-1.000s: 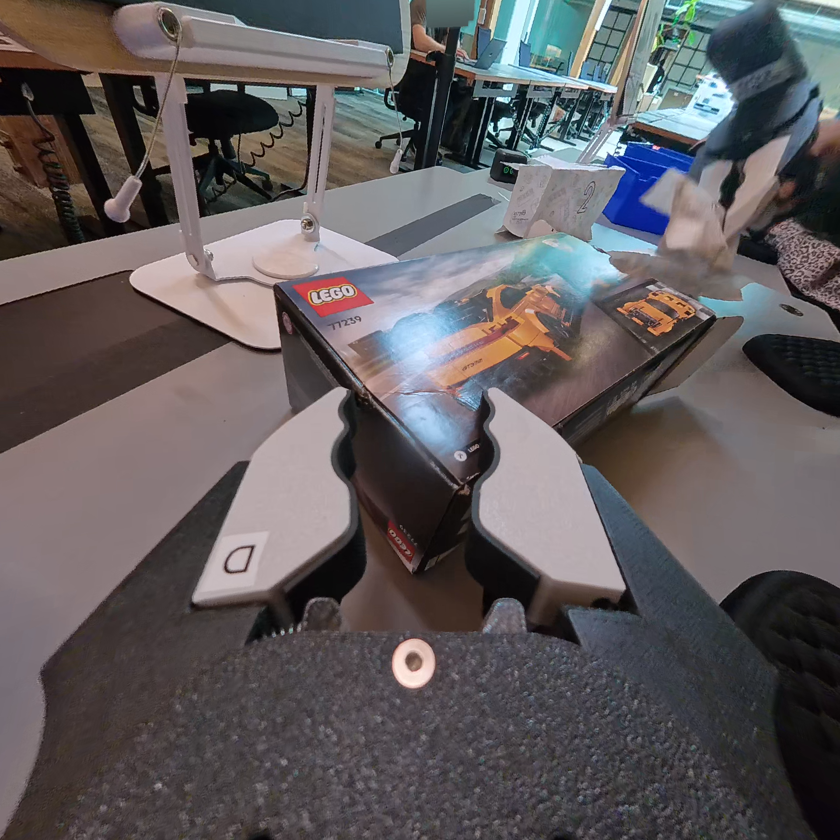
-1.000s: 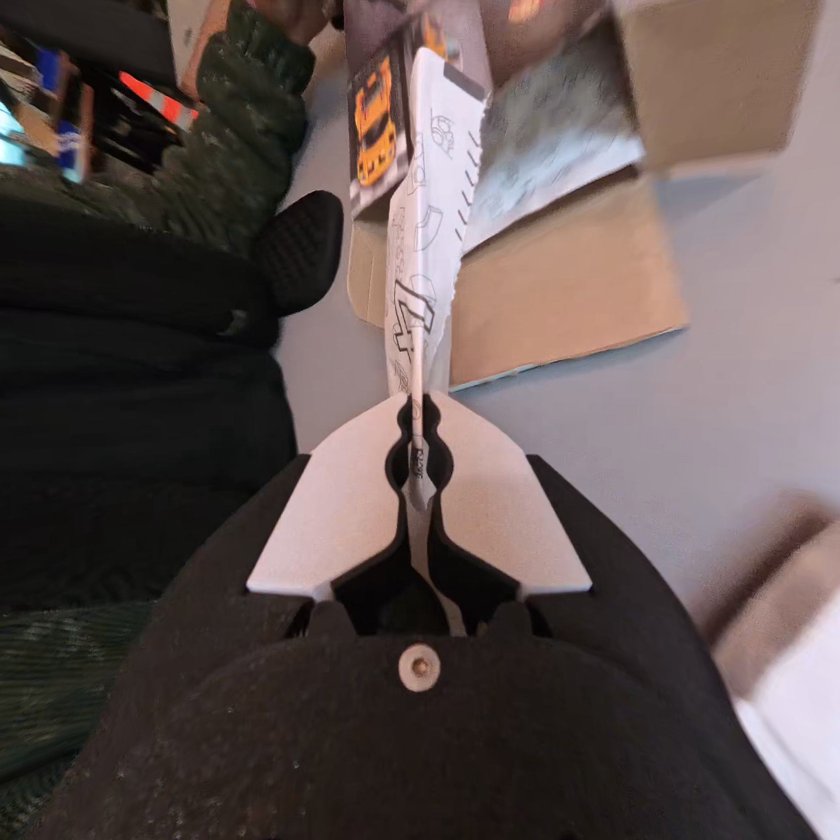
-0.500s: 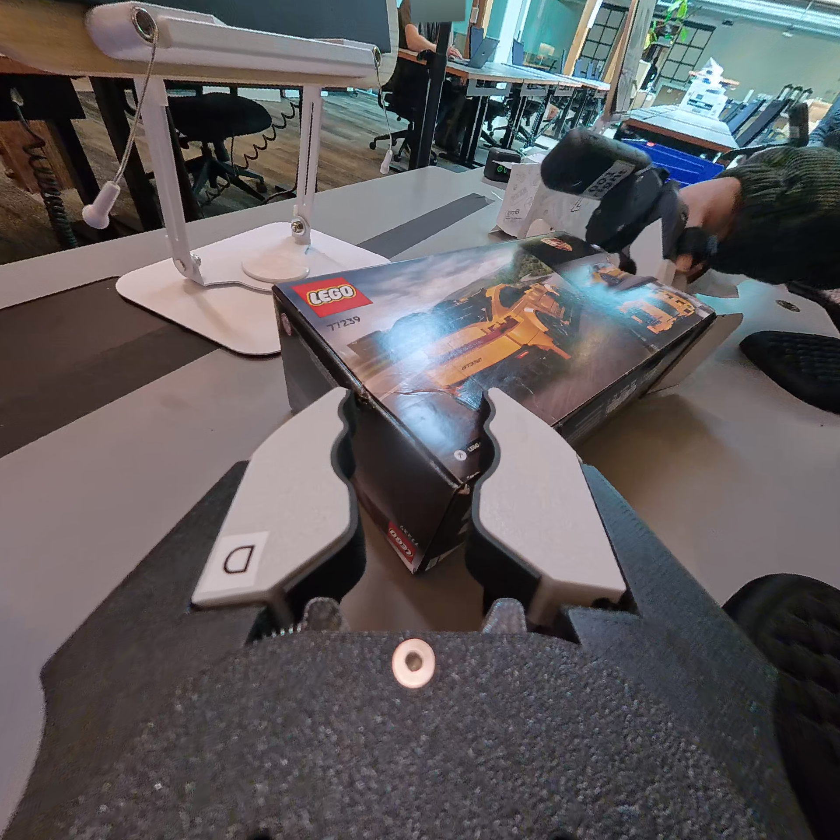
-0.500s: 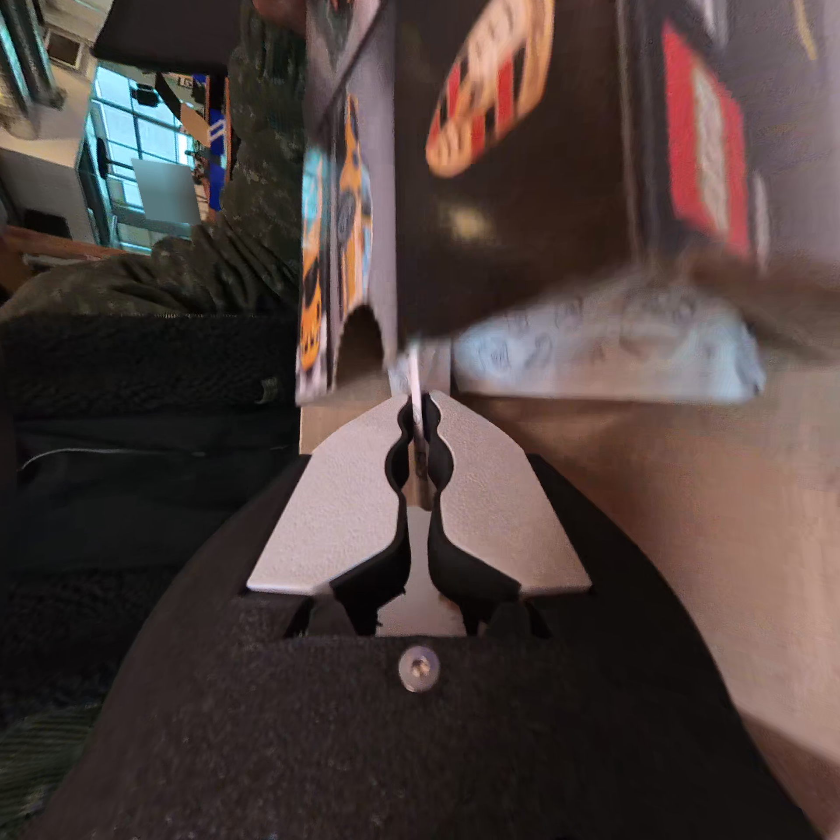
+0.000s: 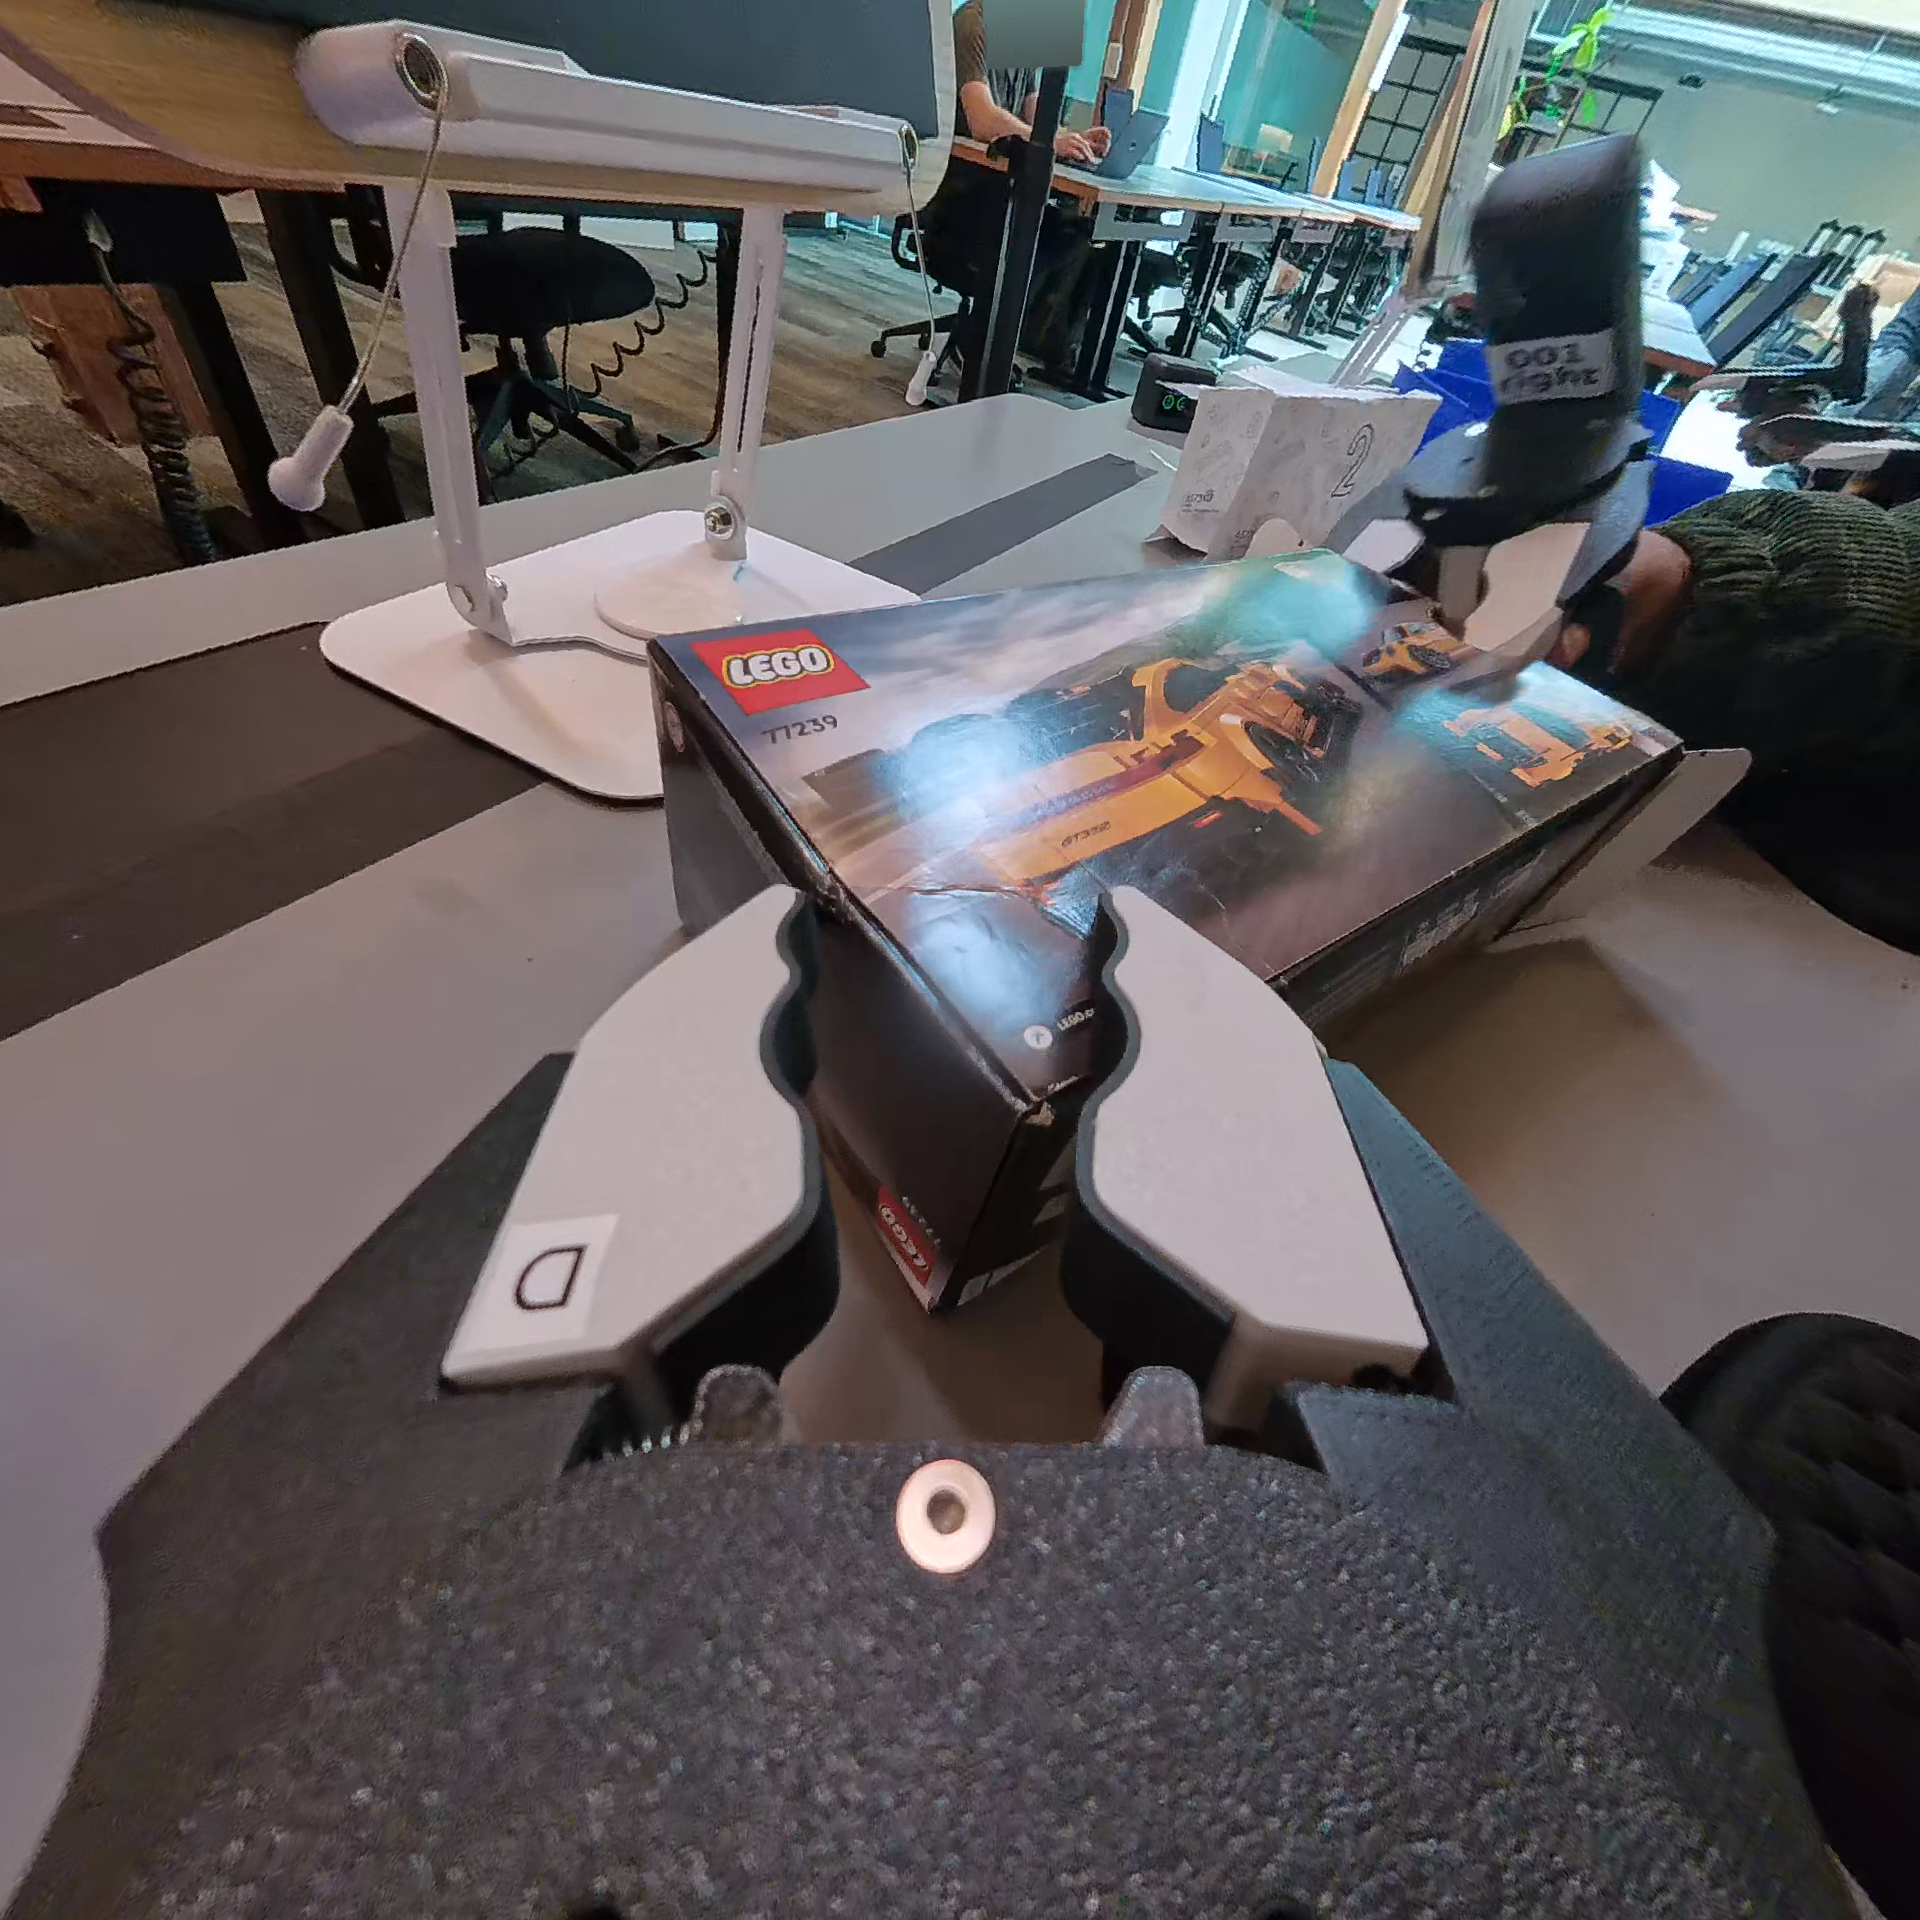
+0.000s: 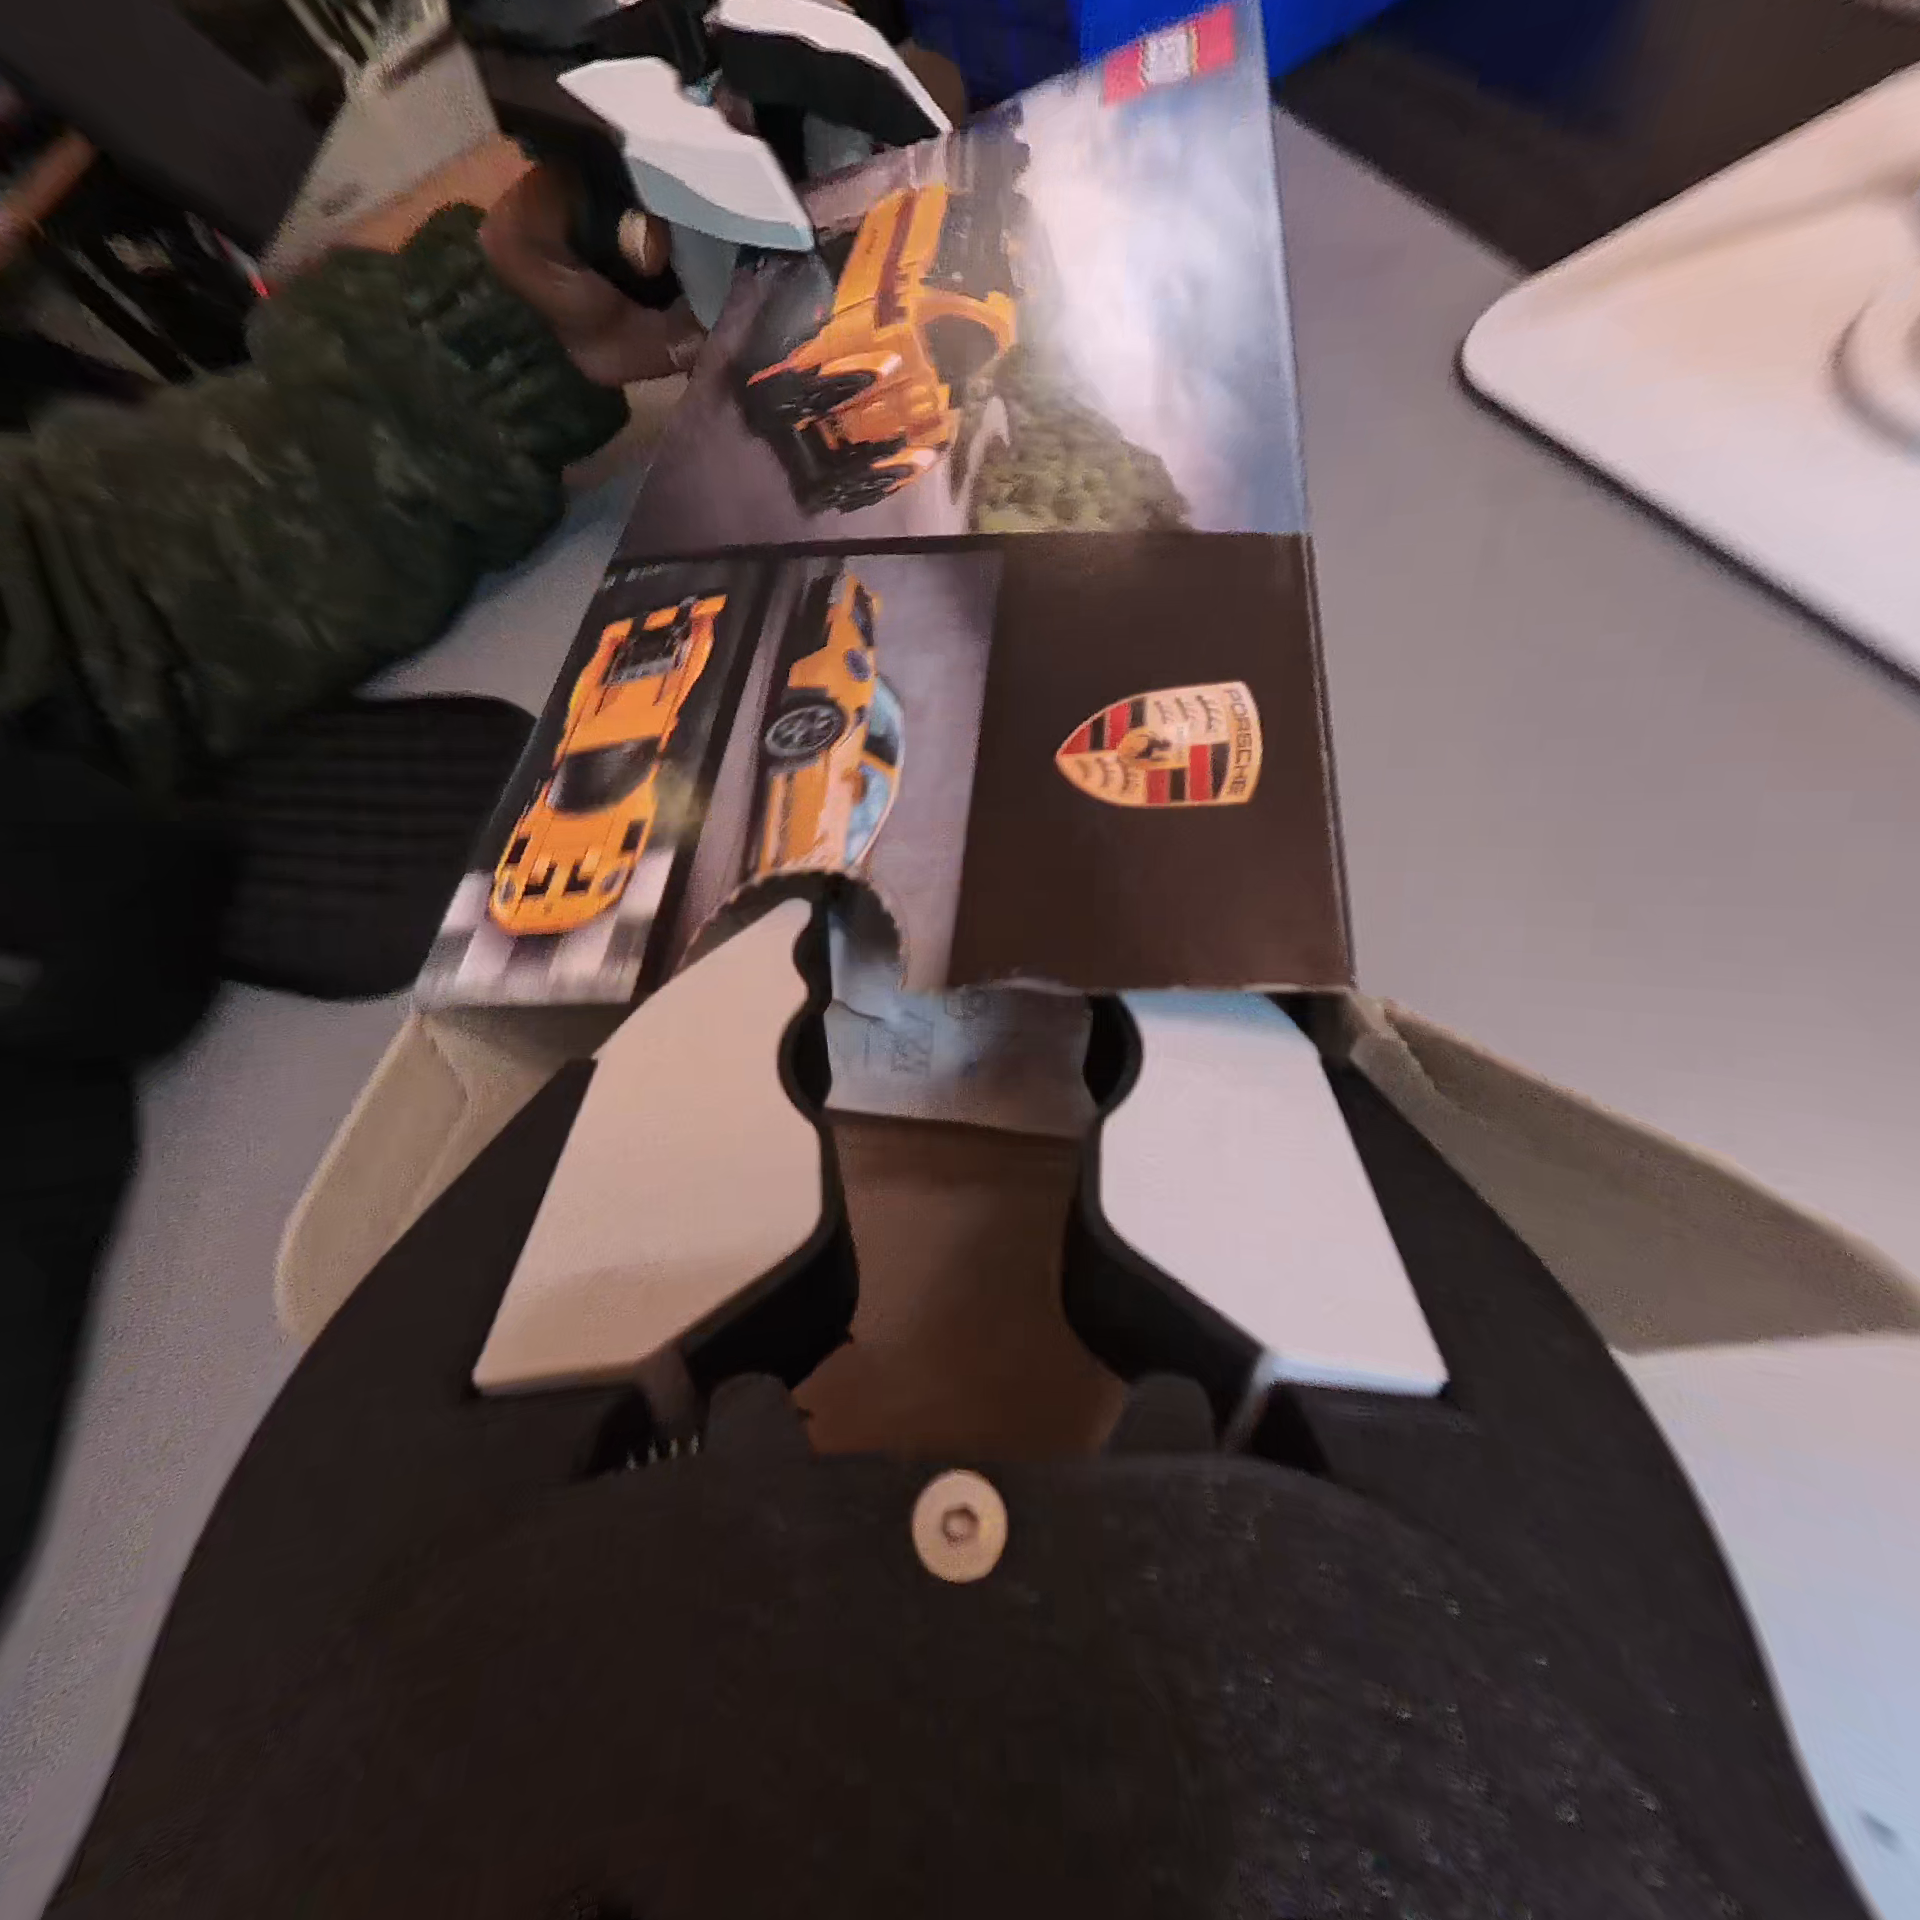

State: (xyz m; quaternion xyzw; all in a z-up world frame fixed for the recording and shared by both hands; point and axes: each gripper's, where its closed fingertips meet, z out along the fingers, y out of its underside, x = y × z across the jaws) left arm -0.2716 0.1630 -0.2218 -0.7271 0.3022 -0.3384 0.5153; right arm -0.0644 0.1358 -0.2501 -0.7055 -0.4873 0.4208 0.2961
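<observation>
A dark toy-car box (image 5: 1143, 790) with an orange car picture lies on the grey table (image 5: 312, 1039). My left gripper (image 5: 951, 935) is shut on the box's near corner, one finger on each side. In the right wrist view the box (image 6: 1143, 748) has its end open with flaps (image 6: 1610, 1195) spread out. My right gripper (image 6: 956, 966) is open at that opening and holds nothing. A white printed paper bag (image 6: 935, 1039) sits just inside the opening between its fingertips. The right gripper also shows in the left wrist view (image 5: 1507, 603) at the box's far end.
A white lamp stand (image 5: 540, 665) stands behind the box on the left. A second white paper bag (image 5: 1299, 468) and a blue bin (image 5: 1683, 478) are at the back right. Black mesh pads (image 5: 1808, 1455) lie on the right. A green sleeve (image 6: 260, 520) reaches along the box's left. One gripper's finger ends stand about 20 cm off the other's.
My right gripper carried the white paper bag into the box's open end, then opened and let it go. My left gripper kept its hold on the box corner.
</observation>
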